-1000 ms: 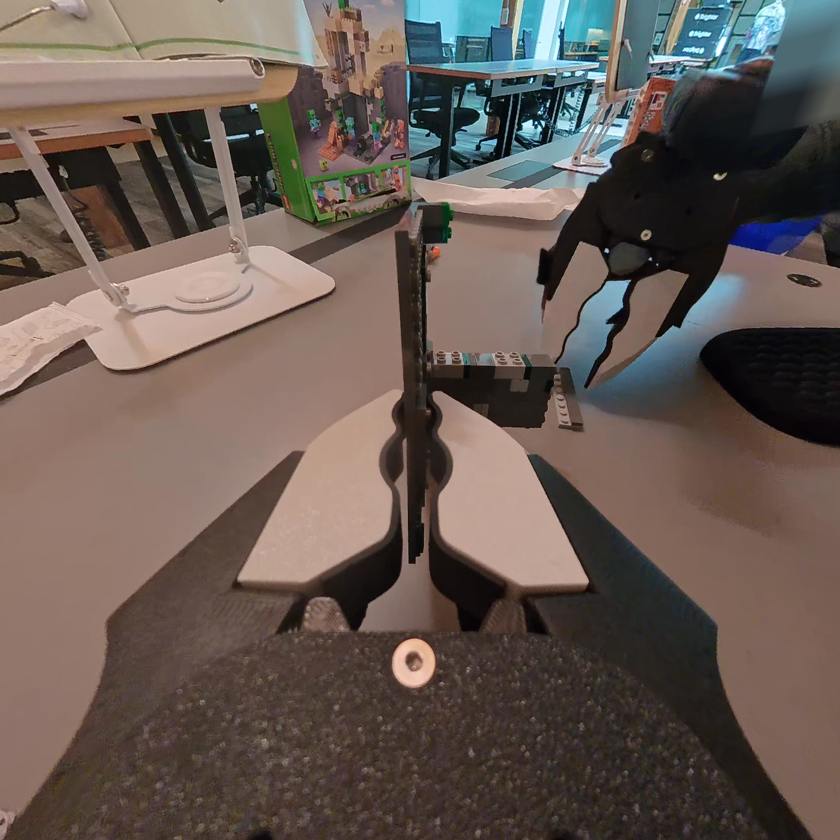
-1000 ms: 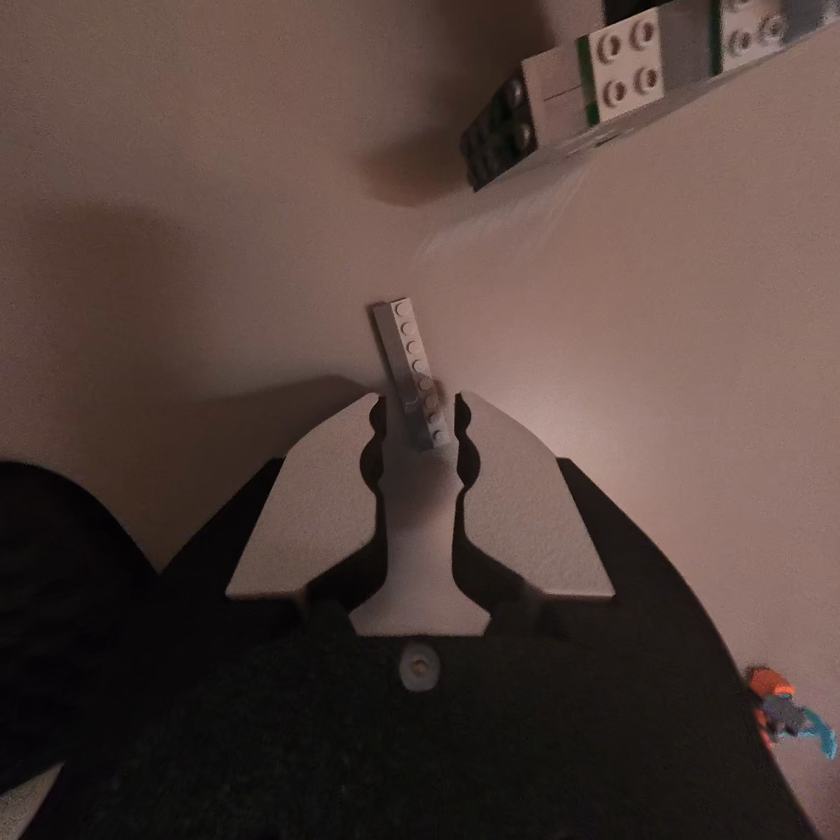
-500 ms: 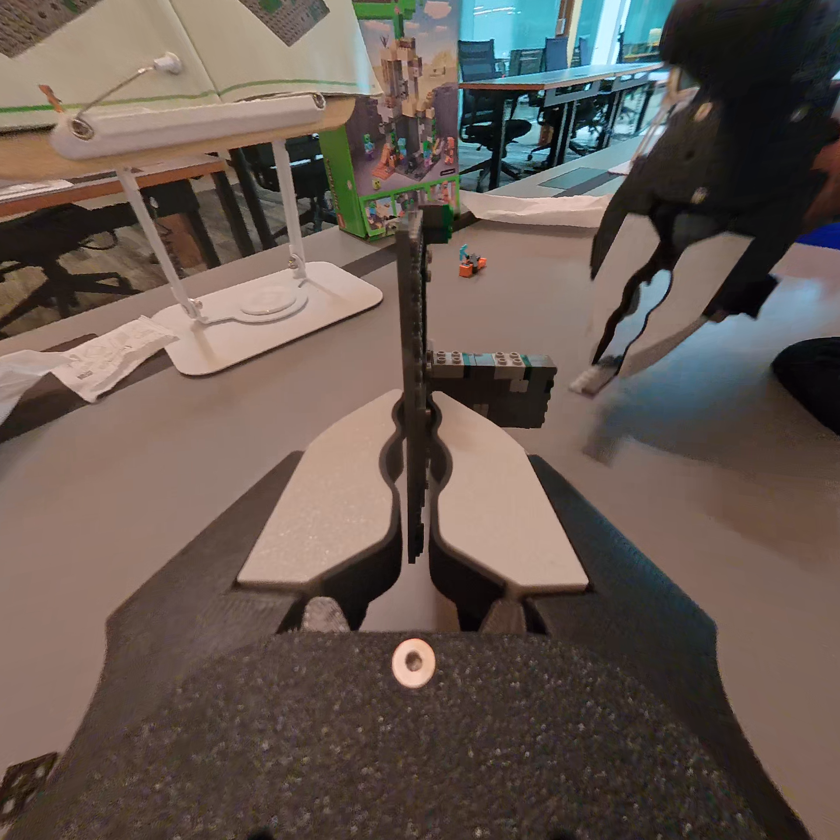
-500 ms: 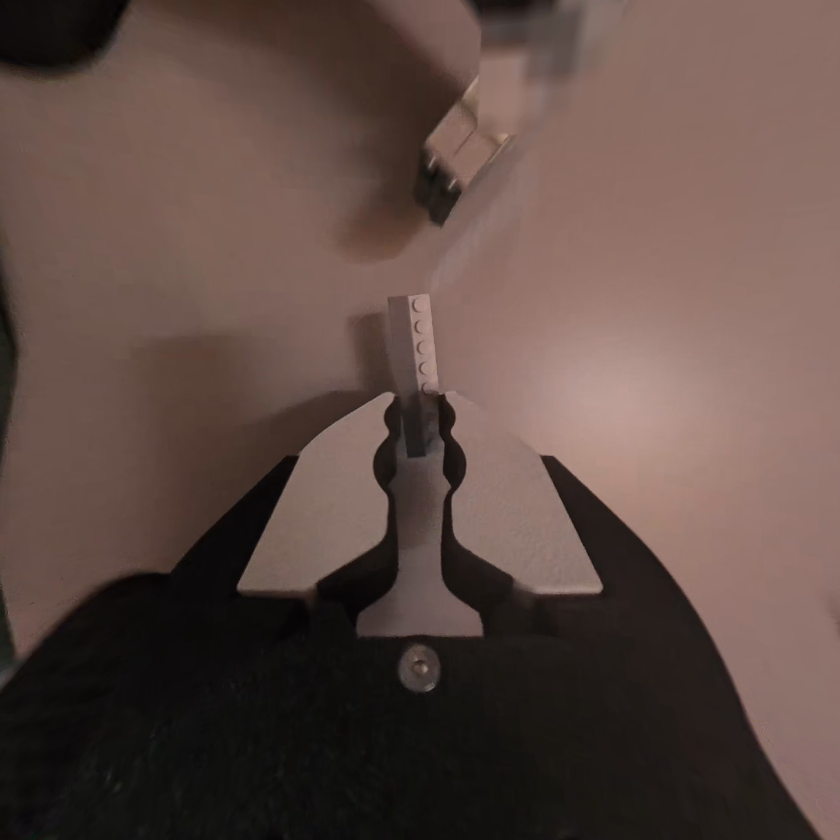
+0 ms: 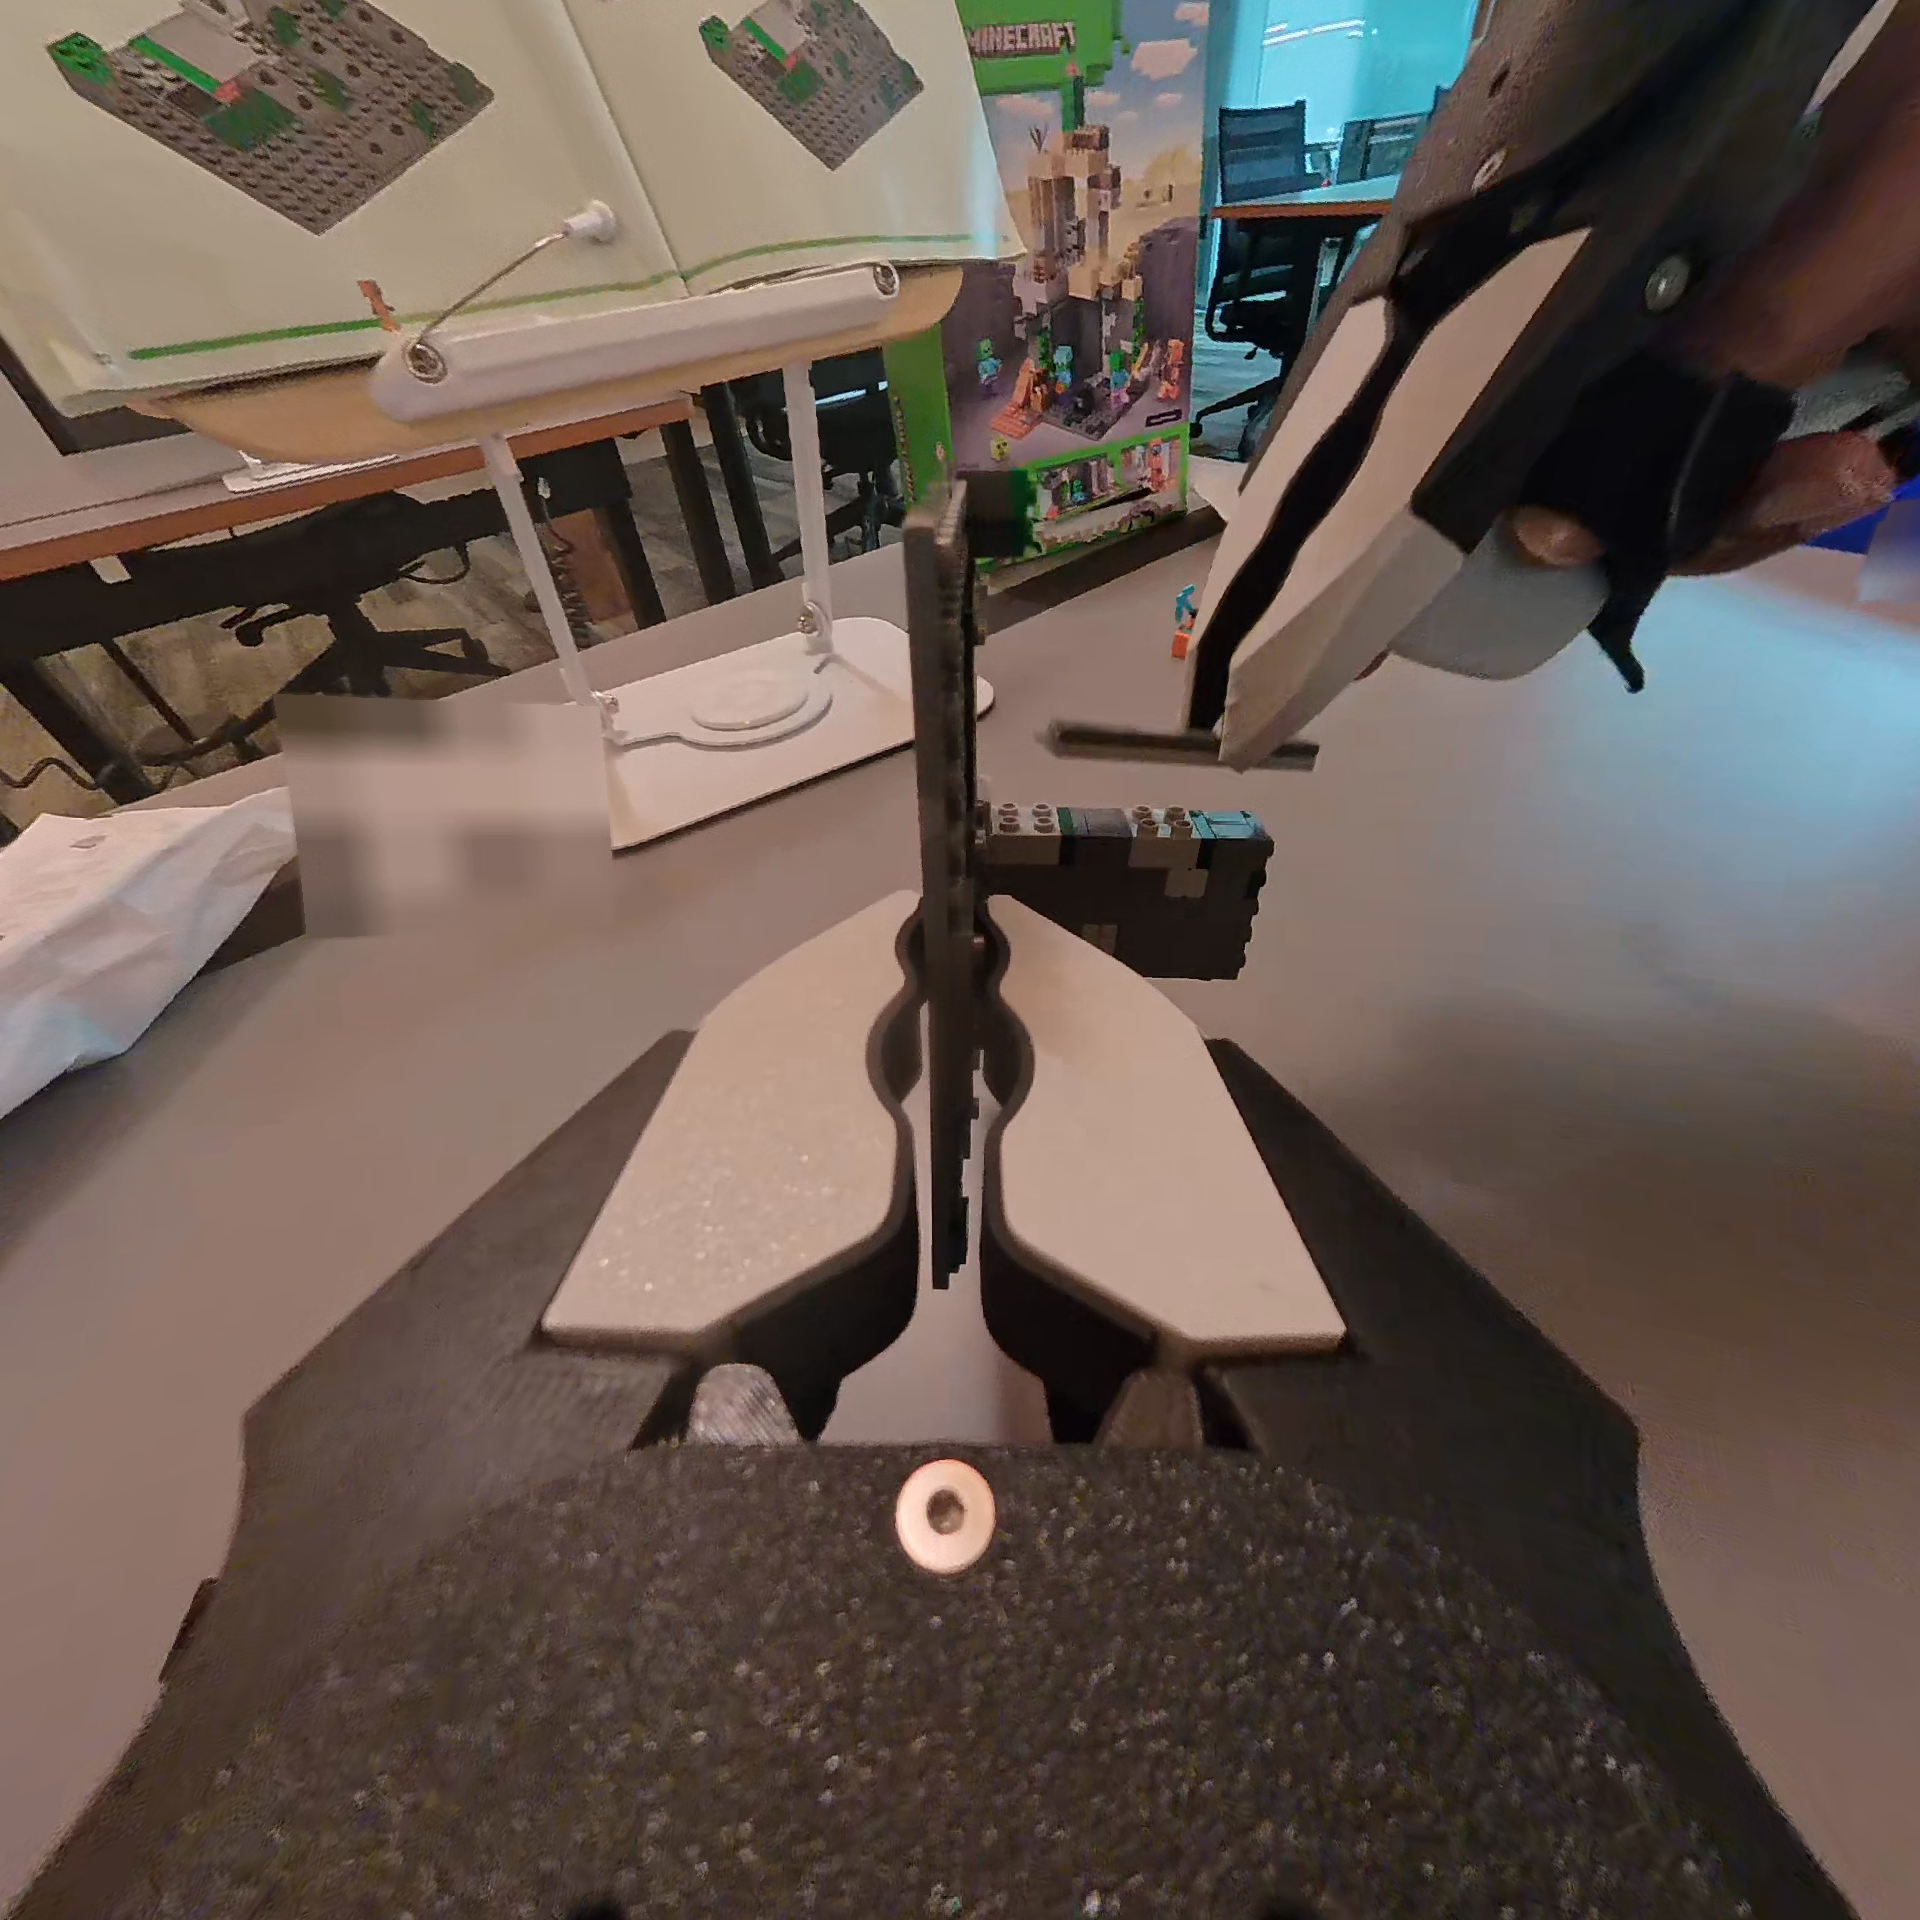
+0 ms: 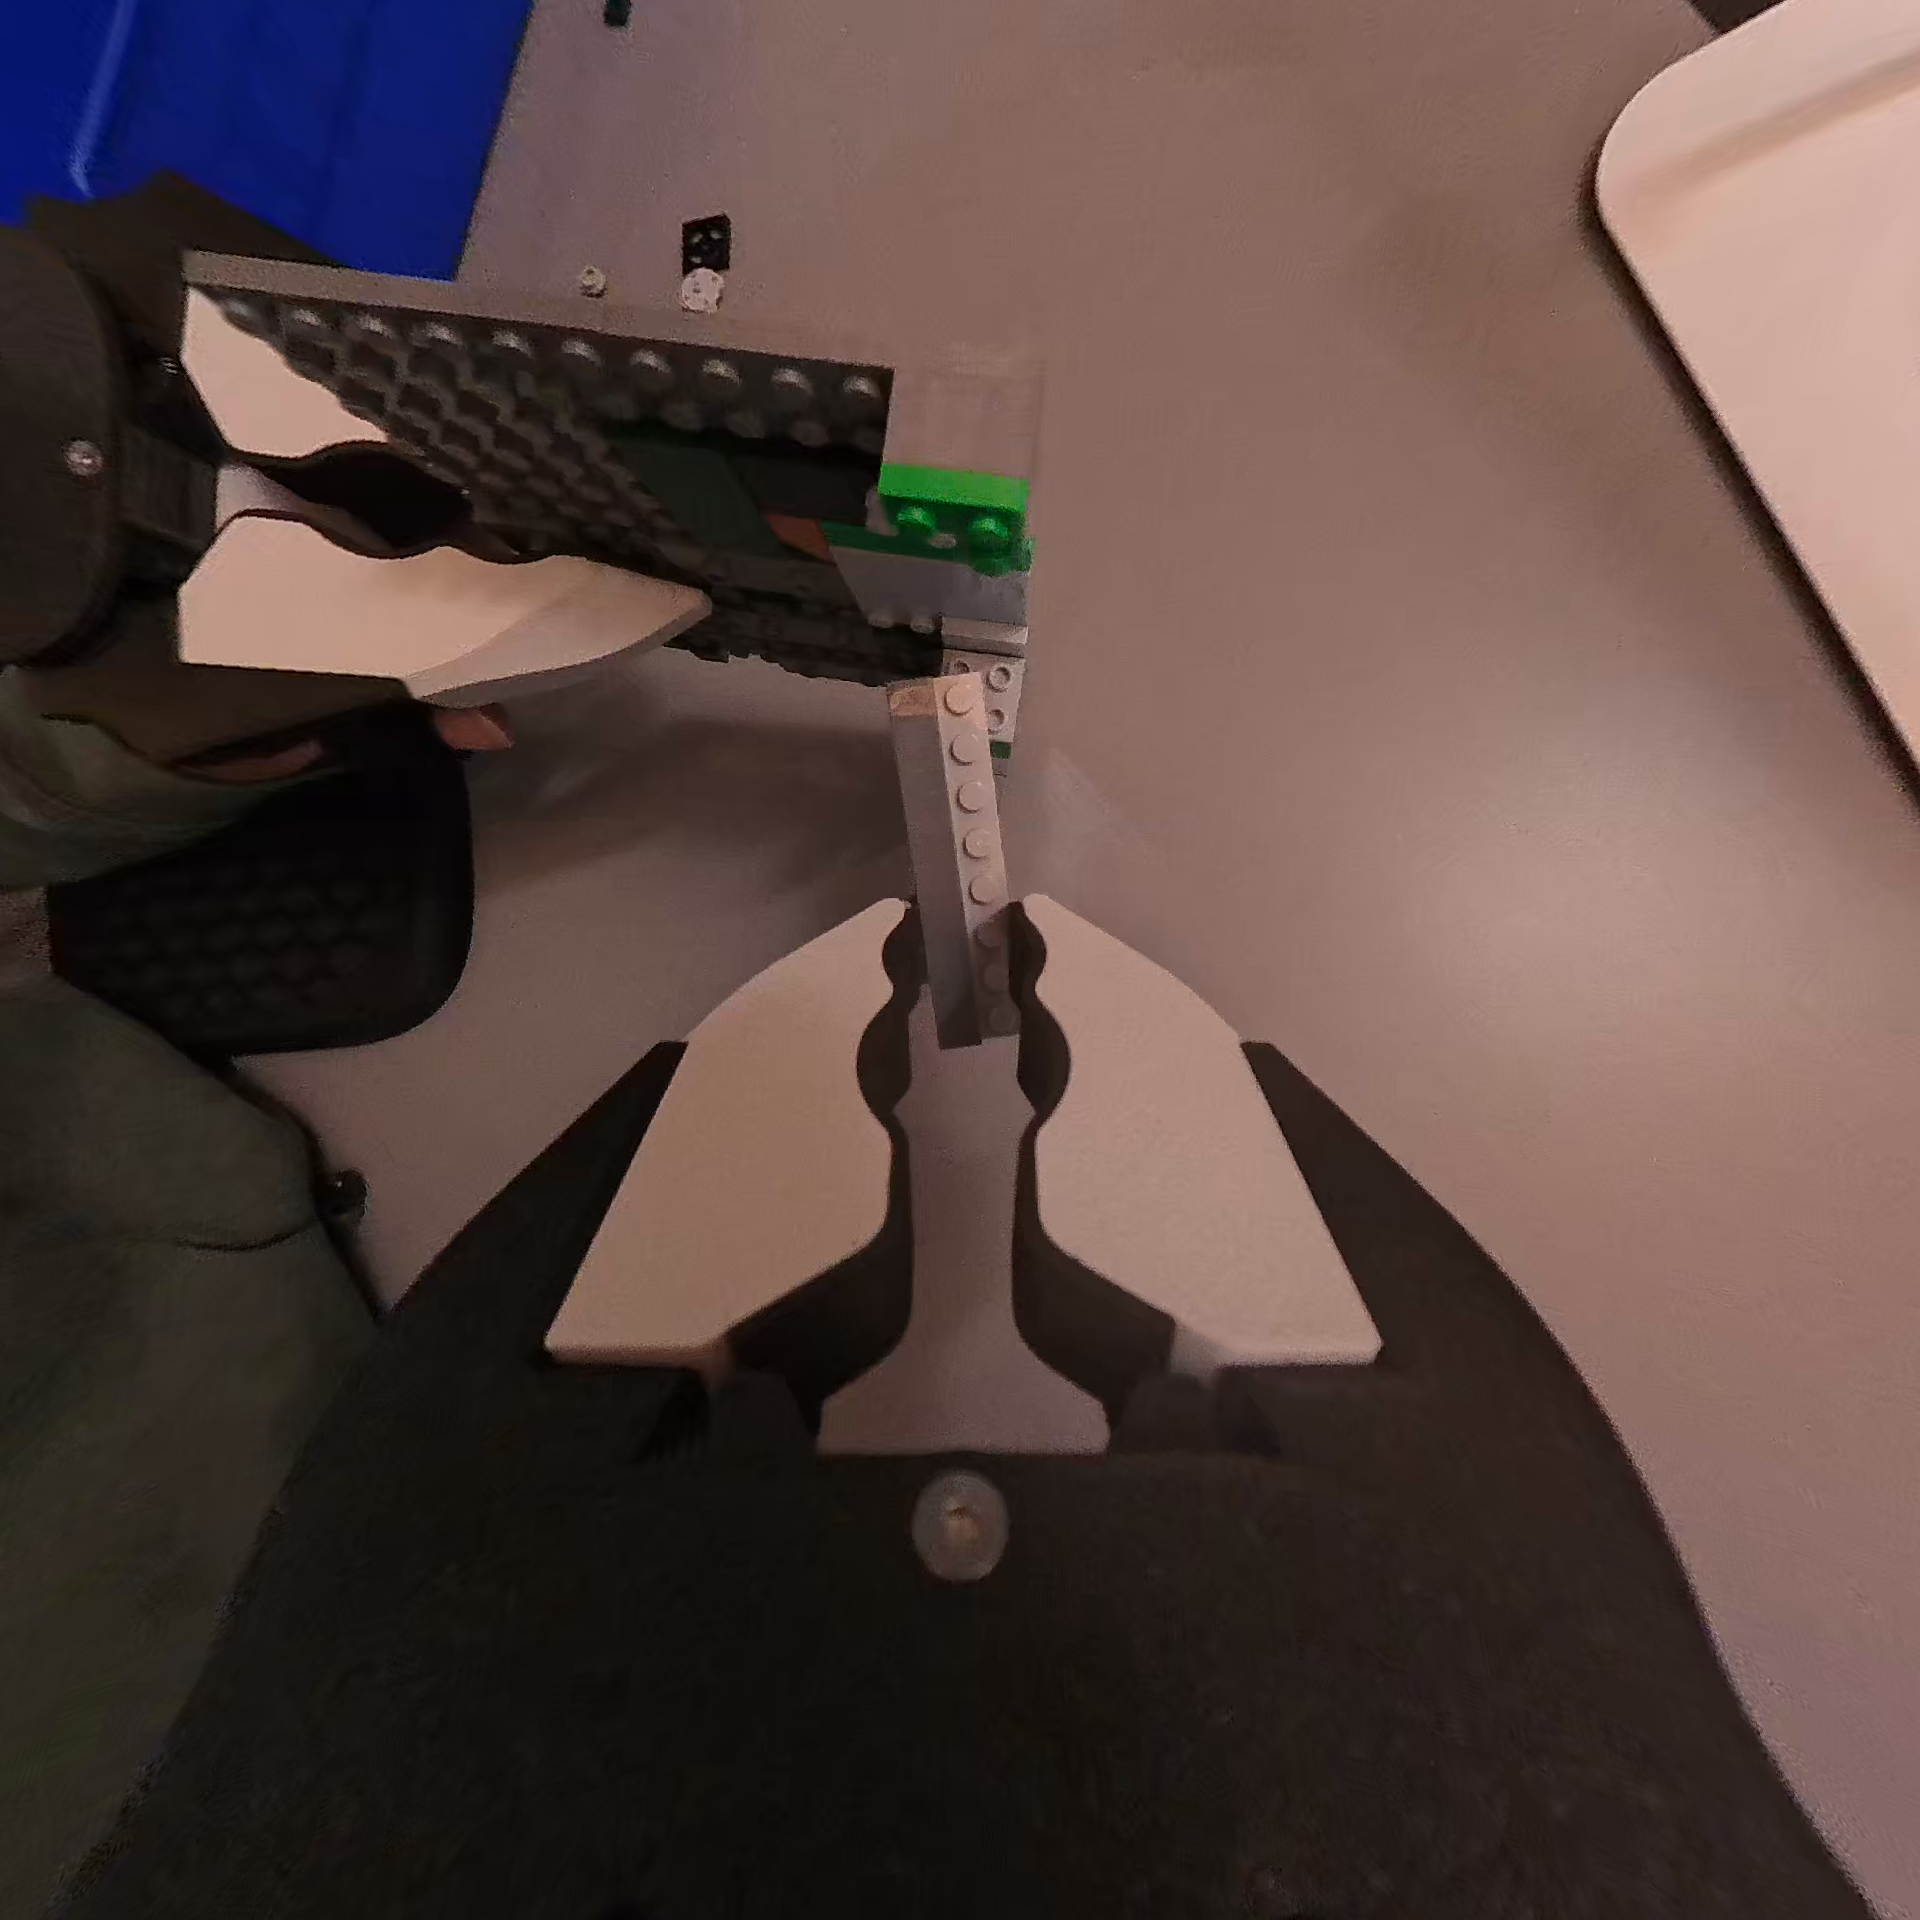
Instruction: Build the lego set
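Note:
My left gripper (image 5: 948, 925) is shut on the edge of a dark grey baseplate (image 5: 943, 748), held upright on edge. A block of grey, black and green bricks (image 5: 1127, 883) sticks out from its right face. In the right wrist view the baseplate (image 6: 582, 457) shows studs up, with green bricks (image 6: 956, 509) at its end and the left gripper (image 6: 457, 613) clamped on it. My right gripper (image 6: 961, 914) is shut on a long, narrow light grey plate (image 6: 961, 831). It holds the plate (image 5: 1143, 740) level just above the brick block, its far end by the block's edge.
A white book stand (image 5: 748, 717) holds the open instruction booklet (image 5: 499, 135) at the back left. The green set box (image 5: 1081, 312) stands behind. A small orange and blue figure (image 5: 1184, 623) lies on the grey table (image 5: 1558, 987). White paper (image 5: 94, 925) lies at left. The left gripper's tips are roughly 8 cm from the right gripper's.
My right gripper closed on the light grey plate, lifted it off the table and carried it up over the brick block. My left gripper kept its hold on the baseplate and raised it slightly.

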`<state>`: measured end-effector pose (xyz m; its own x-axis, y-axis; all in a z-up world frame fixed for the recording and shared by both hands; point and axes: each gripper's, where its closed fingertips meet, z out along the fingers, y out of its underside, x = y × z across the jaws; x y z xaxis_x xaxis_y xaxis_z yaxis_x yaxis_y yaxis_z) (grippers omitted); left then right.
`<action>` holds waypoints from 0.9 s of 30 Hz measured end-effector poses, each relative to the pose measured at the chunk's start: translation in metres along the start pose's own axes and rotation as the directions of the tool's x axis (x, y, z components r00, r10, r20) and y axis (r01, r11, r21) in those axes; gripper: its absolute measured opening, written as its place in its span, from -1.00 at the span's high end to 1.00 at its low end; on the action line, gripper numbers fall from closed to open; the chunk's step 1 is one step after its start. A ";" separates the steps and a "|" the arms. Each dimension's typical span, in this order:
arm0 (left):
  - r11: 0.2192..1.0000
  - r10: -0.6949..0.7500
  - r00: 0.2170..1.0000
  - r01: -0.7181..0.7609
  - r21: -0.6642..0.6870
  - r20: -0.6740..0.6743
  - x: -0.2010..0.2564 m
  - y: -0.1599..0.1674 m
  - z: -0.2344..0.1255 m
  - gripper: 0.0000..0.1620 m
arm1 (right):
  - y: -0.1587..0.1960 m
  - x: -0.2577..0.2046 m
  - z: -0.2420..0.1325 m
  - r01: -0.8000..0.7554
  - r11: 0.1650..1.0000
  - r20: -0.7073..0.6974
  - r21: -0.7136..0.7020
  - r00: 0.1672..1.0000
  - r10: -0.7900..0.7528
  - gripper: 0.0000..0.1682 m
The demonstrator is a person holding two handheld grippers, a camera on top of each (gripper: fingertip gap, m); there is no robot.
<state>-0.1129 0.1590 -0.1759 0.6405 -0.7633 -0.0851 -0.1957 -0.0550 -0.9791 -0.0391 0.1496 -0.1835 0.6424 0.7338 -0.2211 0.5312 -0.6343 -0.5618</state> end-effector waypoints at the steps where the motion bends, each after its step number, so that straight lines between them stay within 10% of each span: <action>1: 1.000 -0.004 1.000 0.004 0.003 0.004 -0.001 0.000 0.000 0.93 | 0.000 0.000 0.003 -0.007 1.000 -0.010 -0.016 1.000 0.007 0.82; 27: 0.994 -0.098 0.995 0.099 0.039 -0.014 -0.009 -0.005 -0.003 0.93 | -0.012 -0.004 0.014 -0.115 0.990 -0.003 -0.087 0.993 0.115 0.74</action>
<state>-0.1193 0.1641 -0.1696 0.6460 -0.7632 0.0140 -0.1021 -0.1046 -0.9893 -0.0561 0.1579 -0.1869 0.7009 0.6553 -0.2817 0.4997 -0.7330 -0.4616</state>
